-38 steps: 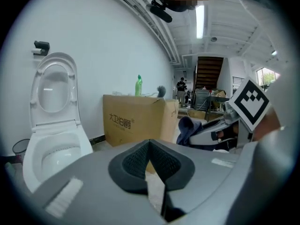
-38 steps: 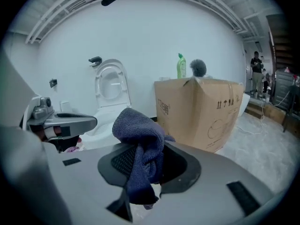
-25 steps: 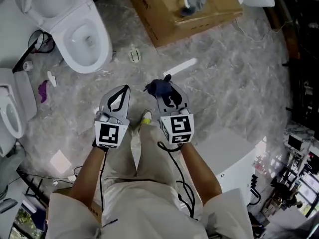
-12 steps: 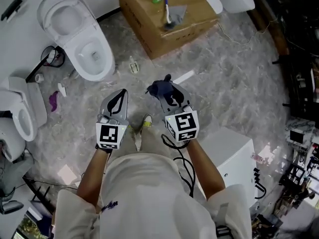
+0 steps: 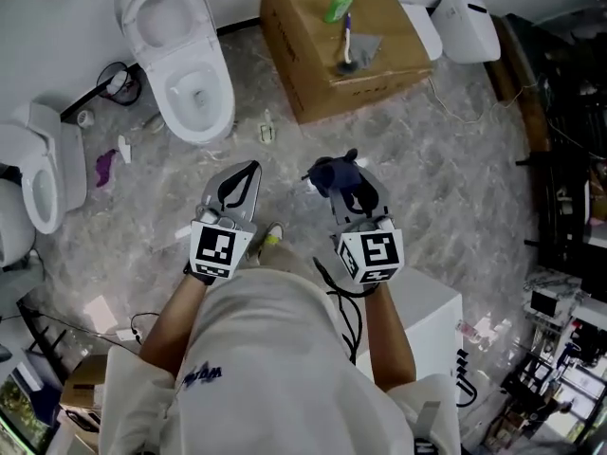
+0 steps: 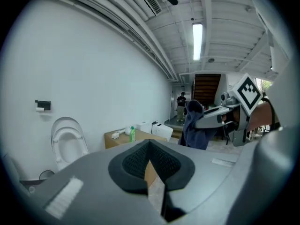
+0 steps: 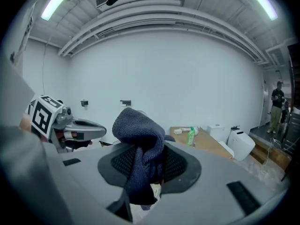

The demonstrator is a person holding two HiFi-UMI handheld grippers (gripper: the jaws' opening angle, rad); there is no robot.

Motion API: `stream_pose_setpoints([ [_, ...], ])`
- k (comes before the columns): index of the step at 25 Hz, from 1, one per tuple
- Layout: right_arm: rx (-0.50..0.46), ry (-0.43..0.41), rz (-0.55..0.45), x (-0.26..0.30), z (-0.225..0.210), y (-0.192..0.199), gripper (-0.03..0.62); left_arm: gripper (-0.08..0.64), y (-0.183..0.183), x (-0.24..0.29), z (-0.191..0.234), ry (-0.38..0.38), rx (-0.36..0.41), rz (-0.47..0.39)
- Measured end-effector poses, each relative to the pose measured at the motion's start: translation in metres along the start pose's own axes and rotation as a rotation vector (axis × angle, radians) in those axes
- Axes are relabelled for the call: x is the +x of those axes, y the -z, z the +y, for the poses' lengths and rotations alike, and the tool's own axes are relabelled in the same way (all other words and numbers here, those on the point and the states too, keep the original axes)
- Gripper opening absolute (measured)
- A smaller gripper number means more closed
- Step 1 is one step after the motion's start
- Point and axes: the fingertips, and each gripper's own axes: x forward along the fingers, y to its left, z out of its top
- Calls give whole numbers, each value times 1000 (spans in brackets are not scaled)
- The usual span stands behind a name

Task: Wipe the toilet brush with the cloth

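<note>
The right gripper (image 5: 353,190) is clamping a dark blue cloth (image 5: 334,172), which is bunching above its jaws. Just beside it, the left gripper (image 5: 242,173) is holding its jaws together, empty. Well ahead of both, the toilet brush (image 5: 346,50) is resting on a cardboard box (image 5: 308,41).

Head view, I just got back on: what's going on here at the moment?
A person stands holding a gripper in each hand. The right gripper is shut on a dark blue cloth, bunched between its jaws. The left gripper is shut with nothing in it. The toilet brush lies on the cardboard box ahead, near a green bottle. Neither gripper is close to it, so wiping has not begun.
</note>
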Motion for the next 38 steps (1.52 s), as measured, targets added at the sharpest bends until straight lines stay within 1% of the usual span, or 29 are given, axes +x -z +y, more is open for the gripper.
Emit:
stream_pose_setpoints([
  [2,-22,-26,-3,2,7,0,130,2,-2,-14,16,-35,-49,-17],
  [3,-28,-35,-4,2,7,0,130,2,-3,-20,21,-54,-57,-22],
  [5,-26,-32,-16,4,2,-6,130,2,-9,-25,29,-74,-30,-32],
  [7,-4,-22,-38,8,-3,-13,130,2,-16,-26,37,-86,-6,-47],
  [11,34,-27,-55,16,3,-18,130,2,-22,-27,47,-108,-11,-56],
  [16,30,-27,-64,20,6,-23,130,2,-30,-21,49,-94,12,-56],
  [27,48,-4,-66,20,6,-23,130,2,-31,-17,50,-61,17,-47],
  [32,33,-16,-63,18,7,-27,129,2,-32,-14,44,-40,26,-46],
  [38,18,-14,-36,17,6,-24,129,2,-30,-14,36,-17,27,-40],
])
